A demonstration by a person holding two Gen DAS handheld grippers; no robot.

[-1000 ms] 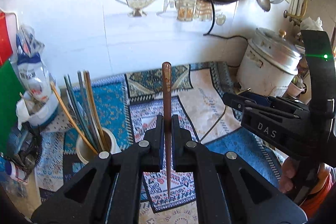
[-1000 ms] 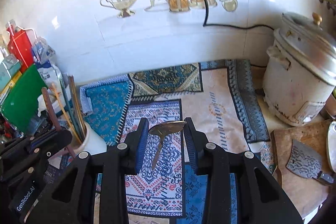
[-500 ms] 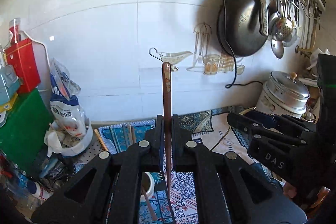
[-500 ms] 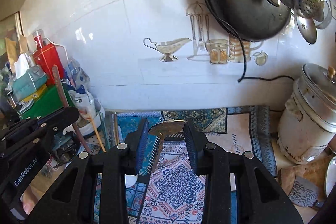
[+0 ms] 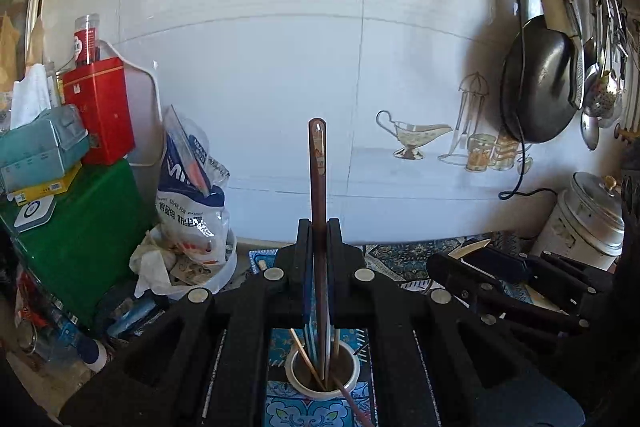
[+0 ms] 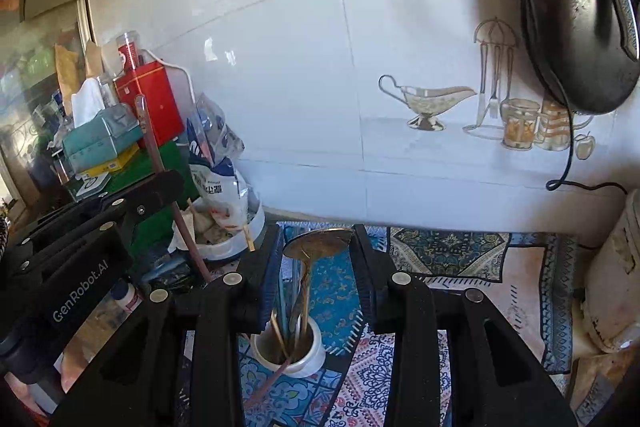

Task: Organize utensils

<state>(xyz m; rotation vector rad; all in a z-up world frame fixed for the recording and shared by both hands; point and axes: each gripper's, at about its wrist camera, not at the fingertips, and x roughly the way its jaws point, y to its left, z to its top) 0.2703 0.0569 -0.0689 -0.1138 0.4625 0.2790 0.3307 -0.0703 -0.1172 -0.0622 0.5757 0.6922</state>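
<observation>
Brass-coloured, stiff and light, a spoon [image 6: 318, 247] sits bowl-up in the partly closed right tool [image 6: 316, 259] above the white utensil cup [image 6: 290, 349]; the shut left tool [image 5: 319, 263] clamps a slim, slippery brown chopstick [image 5: 318, 187] mid-shaft.

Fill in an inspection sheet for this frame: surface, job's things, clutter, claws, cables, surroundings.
Surface: patterned mat covers the counter.
Job's things: brown stick upright in left claw; spoon in right claw; cup below holds chopsticks.
Clutter: green box, red tin, tissue box, plastic bag at left.
Claws: left claw shut on the stick; right claw shut on the spoon.
Cables: black cord runs down the wall from a plug.
Surroundings: tiled wall, hanging wok, pot.
</observation>
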